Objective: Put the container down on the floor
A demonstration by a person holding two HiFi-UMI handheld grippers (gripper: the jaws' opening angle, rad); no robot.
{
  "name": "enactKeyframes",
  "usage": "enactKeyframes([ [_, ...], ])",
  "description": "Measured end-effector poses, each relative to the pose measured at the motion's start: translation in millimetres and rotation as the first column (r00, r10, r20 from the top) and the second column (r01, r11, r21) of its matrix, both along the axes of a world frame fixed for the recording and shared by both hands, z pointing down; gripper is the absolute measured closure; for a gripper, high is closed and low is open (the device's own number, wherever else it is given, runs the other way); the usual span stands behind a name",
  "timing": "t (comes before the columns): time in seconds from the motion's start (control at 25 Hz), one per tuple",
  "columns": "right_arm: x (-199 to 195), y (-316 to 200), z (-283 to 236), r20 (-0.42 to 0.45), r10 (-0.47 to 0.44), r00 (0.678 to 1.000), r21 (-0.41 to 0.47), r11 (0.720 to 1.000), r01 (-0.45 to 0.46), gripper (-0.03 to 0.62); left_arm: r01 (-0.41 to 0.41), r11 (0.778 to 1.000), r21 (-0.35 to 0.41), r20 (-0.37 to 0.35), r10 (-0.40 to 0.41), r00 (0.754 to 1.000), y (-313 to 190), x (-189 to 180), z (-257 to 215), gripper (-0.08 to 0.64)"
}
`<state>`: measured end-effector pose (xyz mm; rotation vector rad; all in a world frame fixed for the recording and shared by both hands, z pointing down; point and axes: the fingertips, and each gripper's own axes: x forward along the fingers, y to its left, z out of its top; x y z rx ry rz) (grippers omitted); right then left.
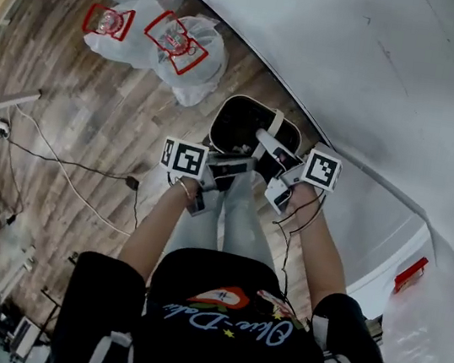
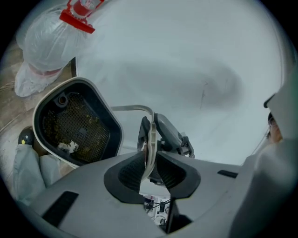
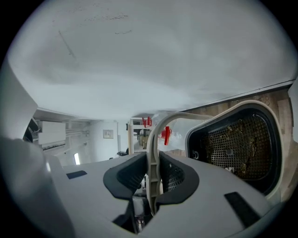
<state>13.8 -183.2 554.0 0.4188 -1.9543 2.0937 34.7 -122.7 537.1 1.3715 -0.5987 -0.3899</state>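
Left gripper [image 2: 150, 160]: jaws clamped on the cream handle [image 2: 150, 135].
Right gripper [image 3: 153, 165]: jaws pinching the same handle from the opposite side.
Container [image 1: 249, 124]: carried by both grippers, low over the wood floor [image 1: 91, 121], close beside the white wall [image 1: 357, 60].
Progress: seemingly near the floor; contact cannot be confirmed.
Remaining: rest it on the floor, then release.

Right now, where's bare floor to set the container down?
Free: the wood floor left of the container, bordered by the bags above and the cable below. Crowded: wall close on its right, gear at lower left.
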Motion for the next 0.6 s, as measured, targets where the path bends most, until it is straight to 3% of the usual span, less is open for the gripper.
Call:
enactKeyframes([
  [0.16,3,1,8,-0.015,0.007,1.000,0.001,1.000,-0.007,0.526,-0.008,1.000,-0.009,-0.030,0.008,1.000,2,4,5,0.502],
  [0.6,13,2,33,-0.063,-0.025,0.998,0.049,0.998,0.028,0.526,0.014,1.000,0.020,-0.023,-0.014,1.000,3,12,29,0.503],
])
